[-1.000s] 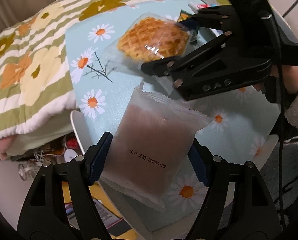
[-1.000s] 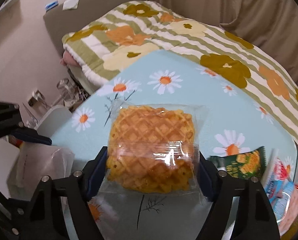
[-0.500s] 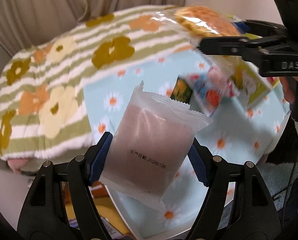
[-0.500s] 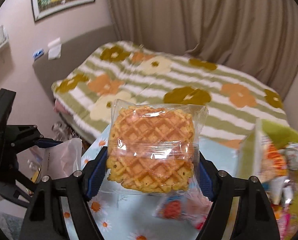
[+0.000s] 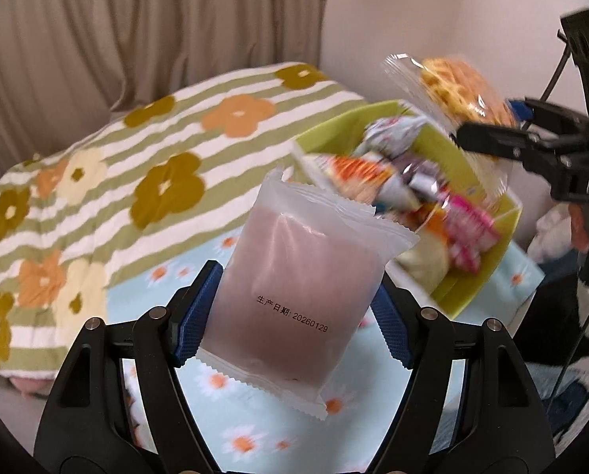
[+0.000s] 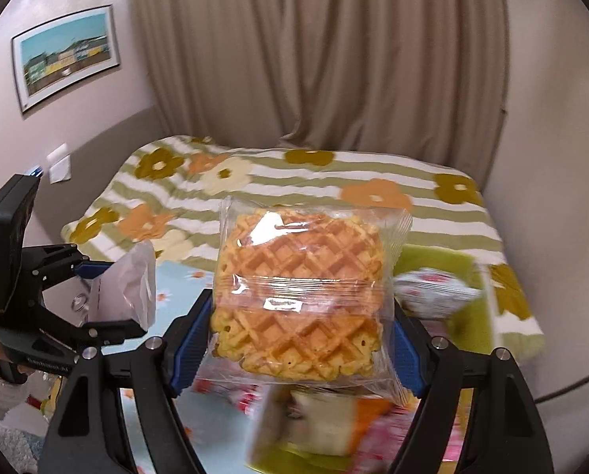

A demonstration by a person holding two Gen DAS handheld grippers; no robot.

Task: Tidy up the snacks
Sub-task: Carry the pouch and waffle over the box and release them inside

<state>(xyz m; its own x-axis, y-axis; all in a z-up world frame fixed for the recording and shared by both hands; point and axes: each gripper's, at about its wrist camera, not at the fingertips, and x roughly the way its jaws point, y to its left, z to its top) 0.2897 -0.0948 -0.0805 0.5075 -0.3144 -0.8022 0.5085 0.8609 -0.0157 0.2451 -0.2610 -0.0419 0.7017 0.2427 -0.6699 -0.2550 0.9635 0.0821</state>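
Meanwhile, left gripper [image 5: 296, 308] clamps frosted packet [image 5: 294, 296], right gripper [image 6: 300, 339] clamps waffle [image 6: 300, 296]; green box [image 5: 488, 276] holds snacks [image 5: 393, 181].

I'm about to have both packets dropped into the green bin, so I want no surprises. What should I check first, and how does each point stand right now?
1. Left gripper shut on the frosted packet: ok.
2. Right gripper shut on the waffle packet: ok.
3. Waffle packet over the green bin: ok, it hangs above it.
4. Frosted packet over the bin: not ok, it sits short of the rim.
5. Room left in the bin among the snacks: cannot tell, blurred.
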